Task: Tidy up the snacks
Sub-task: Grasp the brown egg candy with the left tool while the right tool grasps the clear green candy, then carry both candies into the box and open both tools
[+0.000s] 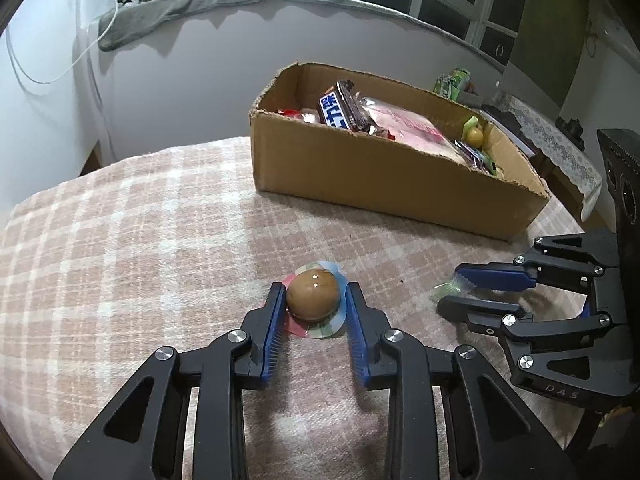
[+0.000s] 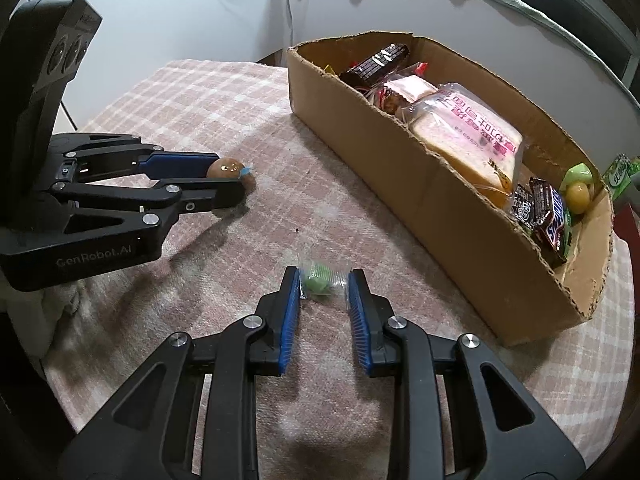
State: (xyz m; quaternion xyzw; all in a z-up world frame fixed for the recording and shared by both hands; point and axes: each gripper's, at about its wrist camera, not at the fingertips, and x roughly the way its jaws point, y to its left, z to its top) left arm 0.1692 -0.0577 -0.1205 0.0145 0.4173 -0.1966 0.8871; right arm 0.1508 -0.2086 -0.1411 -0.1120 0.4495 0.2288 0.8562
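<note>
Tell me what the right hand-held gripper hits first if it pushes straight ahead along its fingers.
The green wrapped candy, already between the right hand-held gripper fingers on the checked cloth. Past it the line seems to run toward the cardboard box, though depth is unclear.

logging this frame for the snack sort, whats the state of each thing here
left gripper: fingers around the brown egg, touching it
brown egg: in wrapper, on the plaid cloth
right gripper: open around the green candy
green candy: wrapped, on the cloth
cardboard box: open-topped, holding snacks
</note>
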